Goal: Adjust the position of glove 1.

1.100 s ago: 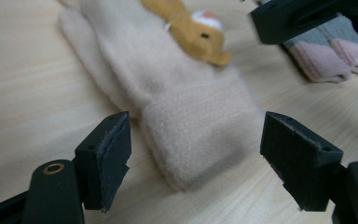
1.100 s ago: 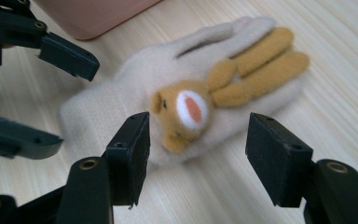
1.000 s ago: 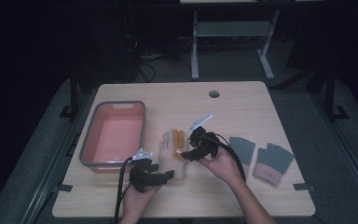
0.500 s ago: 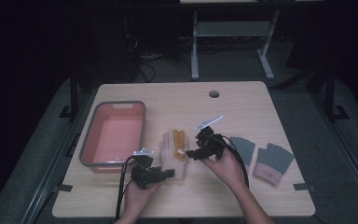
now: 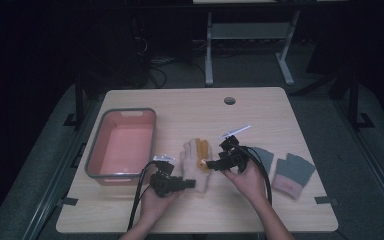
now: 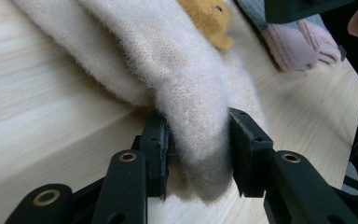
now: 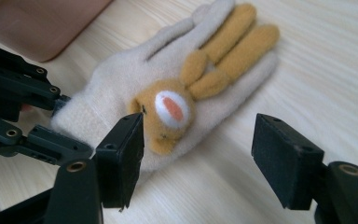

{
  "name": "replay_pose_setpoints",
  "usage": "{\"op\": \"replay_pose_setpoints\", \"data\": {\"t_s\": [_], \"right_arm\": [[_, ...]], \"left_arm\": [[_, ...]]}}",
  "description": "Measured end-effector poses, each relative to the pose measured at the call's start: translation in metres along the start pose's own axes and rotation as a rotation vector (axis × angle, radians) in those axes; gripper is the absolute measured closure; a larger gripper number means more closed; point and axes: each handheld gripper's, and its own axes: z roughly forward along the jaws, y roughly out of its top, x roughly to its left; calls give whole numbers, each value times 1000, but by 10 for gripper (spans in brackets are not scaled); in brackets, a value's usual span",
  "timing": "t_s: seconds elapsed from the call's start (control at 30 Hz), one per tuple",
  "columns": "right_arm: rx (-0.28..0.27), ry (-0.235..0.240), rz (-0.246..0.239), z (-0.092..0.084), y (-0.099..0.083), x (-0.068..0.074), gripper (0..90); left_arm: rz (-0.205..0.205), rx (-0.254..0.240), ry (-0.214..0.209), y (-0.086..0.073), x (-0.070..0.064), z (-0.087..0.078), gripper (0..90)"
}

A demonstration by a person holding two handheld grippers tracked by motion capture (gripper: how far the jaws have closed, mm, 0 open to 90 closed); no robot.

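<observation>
Here, left gripper [image 6: 198, 154] clamping cuff of cream glove [image 7: 168, 88]; glove lying straight ahead of right gripper [image 7: 198, 158], jaws apart, fingers pointing away along surface [image 7: 335, 70].

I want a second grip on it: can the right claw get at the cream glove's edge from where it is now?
Probably yes: the right claw stands open just short of the cream glove, with bare table between; the left claw grips only the cuff.

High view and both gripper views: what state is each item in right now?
Left hand-held gripper: shut on the cream glove's cuff.
Right hand-held gripper: open, beside the glove.
Cream glove: flat on the table, cuff pinched.
Pink bin: upright, empty.
Grey gloves: flat on the table, untouched.
</observation>
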Motion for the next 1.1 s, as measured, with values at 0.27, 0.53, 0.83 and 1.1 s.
{"op": "replay_pose_setpoints", "data": {"t_s": [0.27,0.53,0.83,1.1], "right_arm": [[-10,26,50,-2,-14,-10,341],[21,55,111,7,-26,-16,341],[16,123,187,13,-32,-21,333],[-5,147,255,19,-38,-26,371]], "left_arm": [[33,28,-21,7,-7,12,618],[18,45,-47,10,-10,18,535],[-62,30,-75,12,-3,12,394],[-67,61,-43,12,-4,17,530]]}}
